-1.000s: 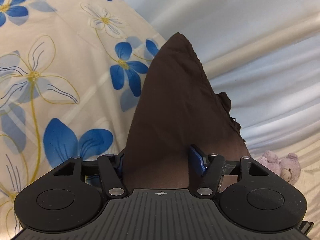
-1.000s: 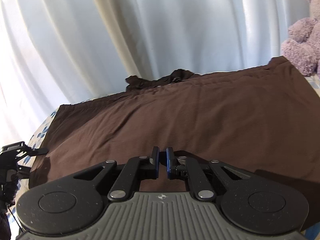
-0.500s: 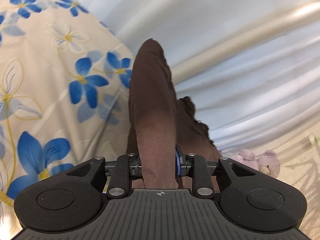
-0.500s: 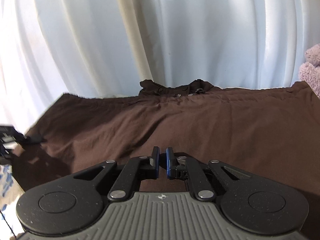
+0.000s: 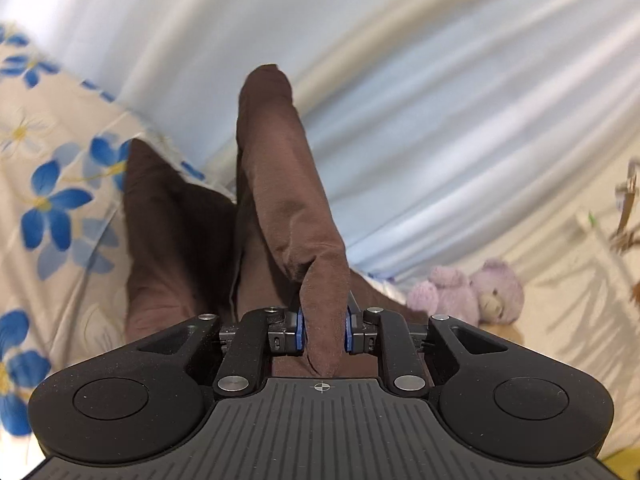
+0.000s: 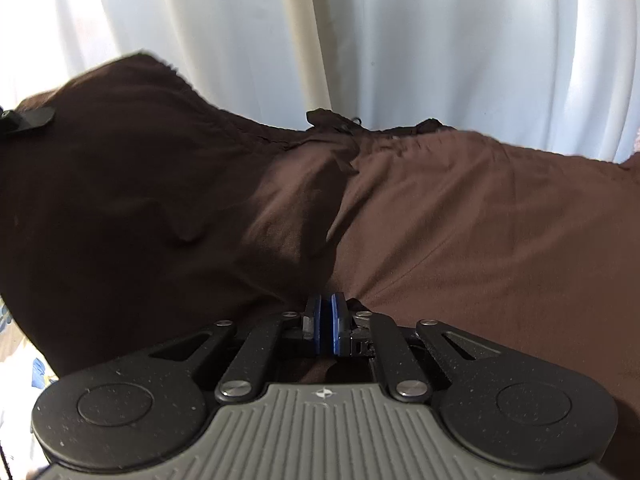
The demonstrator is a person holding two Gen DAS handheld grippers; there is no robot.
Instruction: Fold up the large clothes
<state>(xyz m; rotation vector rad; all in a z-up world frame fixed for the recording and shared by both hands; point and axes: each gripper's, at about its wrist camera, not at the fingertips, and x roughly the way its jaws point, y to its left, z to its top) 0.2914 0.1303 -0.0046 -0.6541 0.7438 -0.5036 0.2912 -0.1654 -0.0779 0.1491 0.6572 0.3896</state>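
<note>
- The left gripper (image 5: 323, 334) had just been closing, and its blue pads (image 5: 299, 332) clamped a bunched fold of the brown garment (image 5: 280, 184), which rose off the floral bedsheet (image 5: 52, 208) toward the white curtain (image 5: 440, 100).
- The right gripper (image 6: 326, 330) was pinched nearly shut; a thin edge of the same garment (image 6: 480, 220) appeared to sit between its pads, though the contact itself was hard to make out.
- The garment lay spread across the bed along the curtain-side edge, its left part lifted and in shadow.
- A lilac teddy bear (image 5: 472, 294) lay on the sheet near the bed's far right edge, beside the cloth.
</note>
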